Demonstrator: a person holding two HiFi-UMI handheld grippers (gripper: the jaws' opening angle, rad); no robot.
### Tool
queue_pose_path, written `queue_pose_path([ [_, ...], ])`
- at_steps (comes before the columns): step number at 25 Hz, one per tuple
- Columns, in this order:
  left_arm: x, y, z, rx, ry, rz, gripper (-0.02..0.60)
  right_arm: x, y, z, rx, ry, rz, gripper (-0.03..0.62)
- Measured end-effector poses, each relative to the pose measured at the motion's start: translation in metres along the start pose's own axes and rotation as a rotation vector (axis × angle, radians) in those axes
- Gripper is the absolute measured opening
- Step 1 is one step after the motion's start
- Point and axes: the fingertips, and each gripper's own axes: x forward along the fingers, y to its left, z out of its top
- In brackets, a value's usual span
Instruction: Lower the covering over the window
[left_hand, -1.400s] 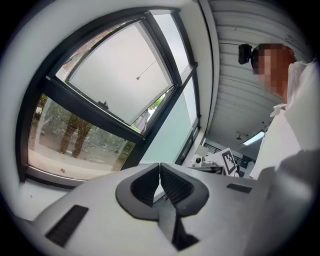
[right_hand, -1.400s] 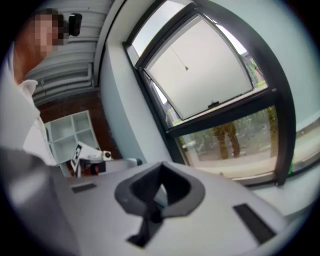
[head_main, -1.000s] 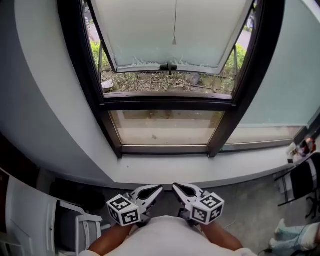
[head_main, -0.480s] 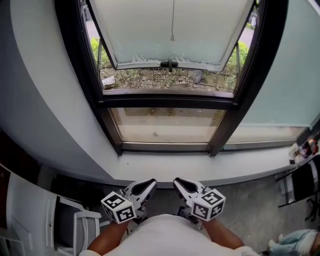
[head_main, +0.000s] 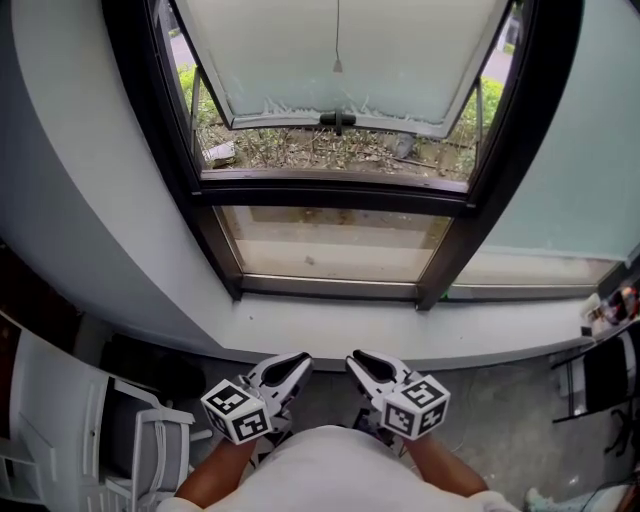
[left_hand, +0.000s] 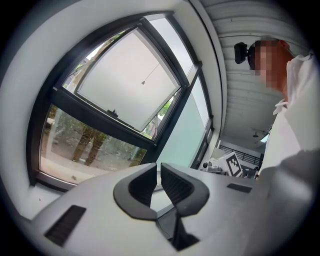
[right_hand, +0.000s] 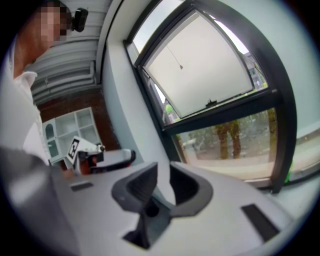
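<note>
A white window covering (head_main: 340, 45) hangs partly down inside the black window frame (head_main: 330, 195). Its thin pull cord (head_main: 337, 62) dangles in the middle. The left gripper view shows the covering (left_hand: 125, 82) and cord (left_hand: 142, 82) far ahead, and so does the right gripper view, with its covering (right_hand: 205, 70) and cord (right_hand: 180, 66). My left gripper (head_main: 303, 362) and right gripper (head_main: 356, 360) are held side by side close to my body, well below the sill. Both are shut with nothing between the fingers, as their own views confirm for the left gripper (left_hand: 158, 166) and the right gripper (right_hand: 163, 167).
A pale sill (head_main: 420, 338) runs under the window. A white chair (head_main: 70, 440) stands at lower left and a black chair (head_main: 600, 372) at the right, with small items (head_main: 612, 305) on the sill's right end. White shelving (right_hand: 65, 132) stands to the side.
Both grippers have slid a little lower in the picture toward my body, the left one also leftward. The window sits higher in view. Jaws unchanged.
</note>
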Motion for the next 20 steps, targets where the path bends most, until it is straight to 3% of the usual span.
queue_pose_path([
  [9,0.017,-0.007,-0.014,-0.016,-0.006,0.044,0.02,-0.01,-0.022,0.0,-0.003,0.025,0.054,0.074],
  [15,0.02,0.013,-0.004,-0.009,-0.013,0.069,0.02,0.009,-0.029,0.008,-0.022,0.038,0.068,0.074],
  [20,0.026,0.042,0.015,-0.005,-0.012,0.039,0.02,0.041,-0.032,0.023,-0.042,0.032,0.051,0.074],
])
